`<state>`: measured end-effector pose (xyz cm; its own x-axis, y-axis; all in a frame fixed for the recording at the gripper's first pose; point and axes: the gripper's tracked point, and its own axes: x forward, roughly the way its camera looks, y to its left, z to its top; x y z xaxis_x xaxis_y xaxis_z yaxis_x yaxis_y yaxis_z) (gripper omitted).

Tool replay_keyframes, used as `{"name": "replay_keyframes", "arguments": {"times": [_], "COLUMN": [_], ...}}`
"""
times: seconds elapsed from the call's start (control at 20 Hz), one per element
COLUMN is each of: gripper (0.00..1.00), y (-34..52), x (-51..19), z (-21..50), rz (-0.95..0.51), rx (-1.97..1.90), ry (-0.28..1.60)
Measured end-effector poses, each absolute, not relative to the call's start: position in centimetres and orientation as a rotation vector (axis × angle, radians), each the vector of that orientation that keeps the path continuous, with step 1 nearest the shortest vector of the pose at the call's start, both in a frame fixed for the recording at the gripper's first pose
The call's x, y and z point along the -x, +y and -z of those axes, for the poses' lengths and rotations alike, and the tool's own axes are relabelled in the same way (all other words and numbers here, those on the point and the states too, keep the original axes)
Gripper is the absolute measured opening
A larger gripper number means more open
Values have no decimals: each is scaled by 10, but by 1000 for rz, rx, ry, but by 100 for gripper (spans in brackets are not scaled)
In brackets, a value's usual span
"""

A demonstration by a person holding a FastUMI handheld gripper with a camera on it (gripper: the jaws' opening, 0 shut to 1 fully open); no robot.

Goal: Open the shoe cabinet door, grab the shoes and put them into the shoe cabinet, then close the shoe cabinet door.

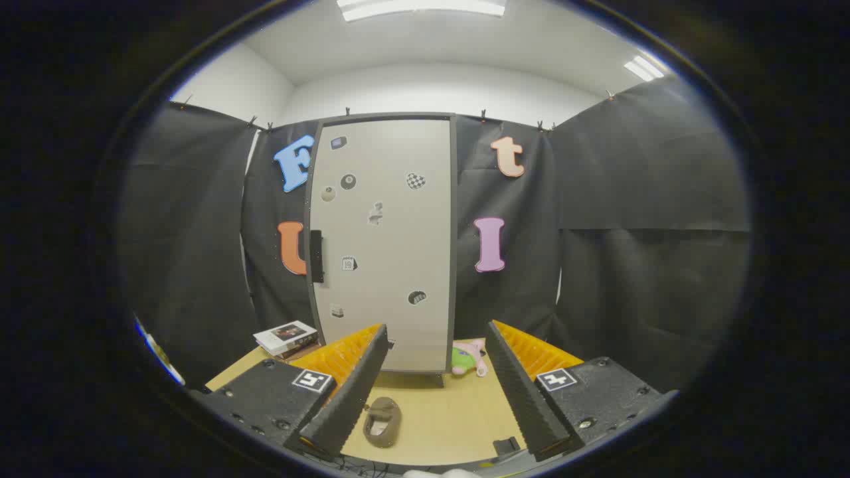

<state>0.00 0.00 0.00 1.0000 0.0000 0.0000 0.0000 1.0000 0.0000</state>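
1. Shoe cabinet (392, 245) stands upright at the far side of the tabletop (445, 418), against the booth wall; its door (382, 199) is closed, with a dark handle (317, 256) on the left edge and small stickers on the front
2. Shoe (382, 421), brown, lies on the tabletop between the fingers, nearer the left one
3. Hand-held gripper (431, 372) is released, fingers spread wide, grasping nothing
4. Stacked books (287, 338) lie left of the cabinet; a pink-and-green plush toy (469, 358) lies at its right base
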Motion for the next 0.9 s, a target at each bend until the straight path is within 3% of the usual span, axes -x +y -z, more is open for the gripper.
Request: {"name": "replay_keyframes", "arguments": {"times": [0.9], "gripper": [97], "y": [48], "x": [-16], "z": [-5], "rz": [-33], "rx": [11], "ry": [8]}}
